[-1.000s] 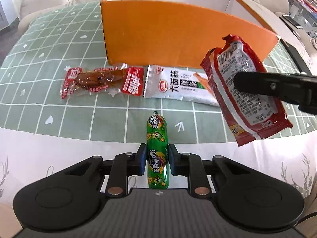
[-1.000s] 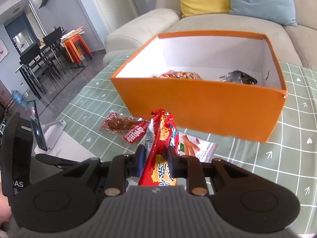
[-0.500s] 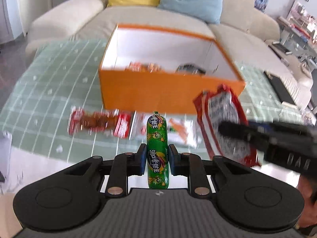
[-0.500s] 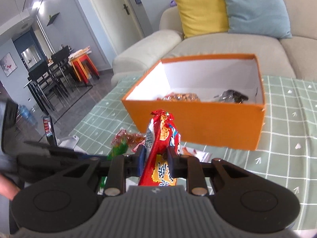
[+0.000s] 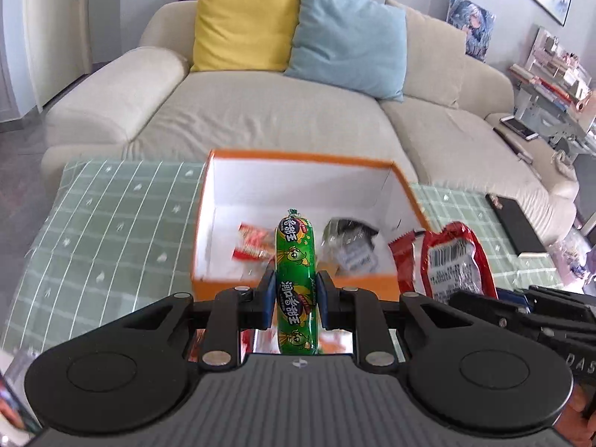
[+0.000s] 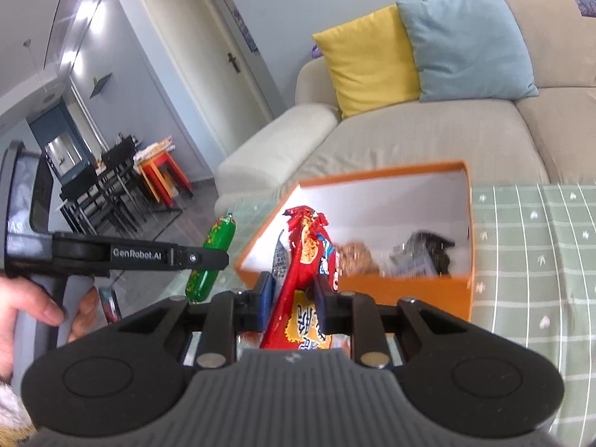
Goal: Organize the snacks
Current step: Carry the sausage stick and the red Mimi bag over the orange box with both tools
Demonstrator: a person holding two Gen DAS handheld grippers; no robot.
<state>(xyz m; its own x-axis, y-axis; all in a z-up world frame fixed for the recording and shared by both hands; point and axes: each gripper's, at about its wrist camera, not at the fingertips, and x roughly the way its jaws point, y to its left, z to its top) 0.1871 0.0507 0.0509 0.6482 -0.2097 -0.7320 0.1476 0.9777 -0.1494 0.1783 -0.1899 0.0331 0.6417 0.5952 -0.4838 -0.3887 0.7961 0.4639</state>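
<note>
box (image 5: 223, 279) on table (image 5: 93, 242) | sofa (image 5: 260, 119) behind | packets (image 5: 253, 246) in box

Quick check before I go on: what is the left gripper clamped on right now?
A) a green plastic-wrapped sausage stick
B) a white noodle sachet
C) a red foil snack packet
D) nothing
A: the left gripper is shut on the green plastic-wrapped sausage stick, which stands upright between its pads.

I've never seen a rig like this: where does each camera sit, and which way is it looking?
Left wrist: on the left gripper, looking past its jaws and green sausage into the orange box.
Right wrist: on the right gripper, past its red packet; a hand shows.
Shared: box, sausage, packet, sofa.
</note>
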